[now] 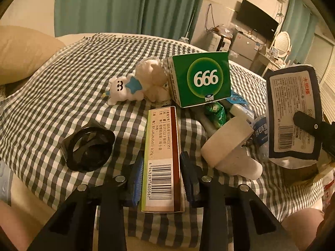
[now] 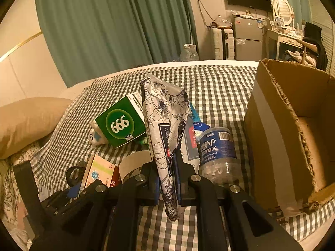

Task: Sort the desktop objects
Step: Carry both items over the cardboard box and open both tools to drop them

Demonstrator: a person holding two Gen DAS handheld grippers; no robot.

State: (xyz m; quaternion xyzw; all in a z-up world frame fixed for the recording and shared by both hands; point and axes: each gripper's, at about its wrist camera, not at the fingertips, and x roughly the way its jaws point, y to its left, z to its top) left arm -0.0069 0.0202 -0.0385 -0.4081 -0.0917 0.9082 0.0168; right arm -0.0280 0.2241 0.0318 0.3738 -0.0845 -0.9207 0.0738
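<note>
Lying lengthwise between the left gripper (image 1: 161, 173)'s blue-padded fingers (image 1: 137, 179), the medicine carton (image 1: 162, 159) shows its barcode end nearest the lens; the left pad presses its side, while at the right pad I cannot tell whether there is contact or a sliver of gap. At ten o'clock from the carton sits a black ring-shaped holder (image 1: 89, 146) on the checked cloth (image 1: 62, 79); at eleven o'clock lies a small white toy figure (image 1: 123, 90) beside a fluffy plush (image 1: 152, 79). A green box (image 1: 201, 78) (marked 666) stands tilted at one o'clock, and a paper cup (image 1: 228, 144) lies on its side at three o'clock. In the right wrist view, the right gripper (image 2: 167, 177) has its fingers nearly together, pinching a floral-printed pouch (image 2: 165, 125) that rises upright from them. Just beside the pouch at three o'clock lies a clear bottle with a blue label (image 2: 217, 152), and farther that way stands an open cardboard box (image 2: 278, 129). Green curtains (image 2: 108, 27) hang behind the bed.
</note>
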